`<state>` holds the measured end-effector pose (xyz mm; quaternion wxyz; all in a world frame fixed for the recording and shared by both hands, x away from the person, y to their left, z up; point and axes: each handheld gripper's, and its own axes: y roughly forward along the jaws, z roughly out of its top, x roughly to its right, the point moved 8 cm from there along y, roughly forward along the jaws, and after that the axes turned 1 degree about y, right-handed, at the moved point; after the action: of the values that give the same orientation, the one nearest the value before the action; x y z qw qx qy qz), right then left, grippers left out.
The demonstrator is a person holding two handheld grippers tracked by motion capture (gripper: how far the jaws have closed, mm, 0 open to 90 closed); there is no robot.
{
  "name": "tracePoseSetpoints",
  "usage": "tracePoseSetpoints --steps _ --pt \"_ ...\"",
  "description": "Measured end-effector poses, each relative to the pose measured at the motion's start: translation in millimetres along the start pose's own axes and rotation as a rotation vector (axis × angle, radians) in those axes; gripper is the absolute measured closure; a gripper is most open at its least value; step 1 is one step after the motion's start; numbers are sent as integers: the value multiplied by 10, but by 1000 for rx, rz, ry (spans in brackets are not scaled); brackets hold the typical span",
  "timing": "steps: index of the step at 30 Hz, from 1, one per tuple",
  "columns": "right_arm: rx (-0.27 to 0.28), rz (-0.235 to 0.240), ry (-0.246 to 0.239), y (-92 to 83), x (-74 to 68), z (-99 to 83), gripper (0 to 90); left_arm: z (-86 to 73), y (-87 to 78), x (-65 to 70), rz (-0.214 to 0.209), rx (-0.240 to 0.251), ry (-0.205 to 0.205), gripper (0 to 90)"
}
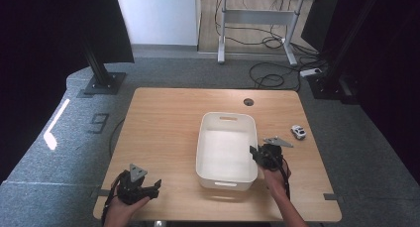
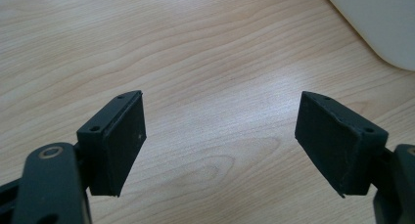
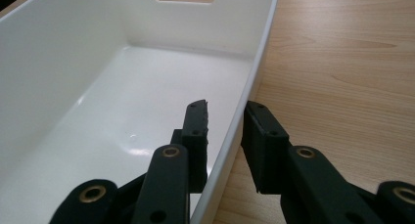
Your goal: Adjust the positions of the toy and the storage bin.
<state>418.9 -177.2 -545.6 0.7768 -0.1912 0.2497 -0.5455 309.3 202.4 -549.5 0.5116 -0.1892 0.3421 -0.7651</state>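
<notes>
Right claw (image 3: 225, 136) was closed on the right-hand wall of the white bin (image 1: 203, 147), one jaw inside the wall and one outside, with the pads pressing the thin plastic between them. In the high view the same right claw (image 1: 258, 153) sat at the bin's right rim, nearer the person's end than the far end. Left claw (image 2: 220, 141) stood wide open and held nothing; bare wood showed between its jaws, and a corner of the bin (image 2: 386, 23) lay ahead of it and to the right. In the high view the left claw (image 1: 151, 187) rested low over the near left part of the table (image 1: 163, 118), well apart from the bin.

The bin sat right of centre on the table, upright and empty, with a handle slot in each end wall. A small toy car (image 1: 297, 132) lay on the table just beyond the bin's right side, untouched.

Judged from this arrangement, the step in hand was securing the bin by its wall prior to shifting it. The next move would call for a steady pull or lift that keeps the grip square on the wall, since the thin wall could flex or slip from a one-sided hold.
</notes>
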Motion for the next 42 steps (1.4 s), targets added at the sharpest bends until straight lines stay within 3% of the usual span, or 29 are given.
tracePoseSetpoints --steps 20,26,32,42 --pt "-6 -1 -23 36 -69 14 695 -5 2 -3 -4 -3 -1 198" --pt "26 28 -25 -33 -64 52 456 -9 1 0 -3 -5 -2 197" --pt "82 21 -33 -249 26 118 303 -7 -7 3 -3 -4 -1 198" --pt "104 38 -51 -482 180 79 290 -4 2 14 -7 -6 3 198"
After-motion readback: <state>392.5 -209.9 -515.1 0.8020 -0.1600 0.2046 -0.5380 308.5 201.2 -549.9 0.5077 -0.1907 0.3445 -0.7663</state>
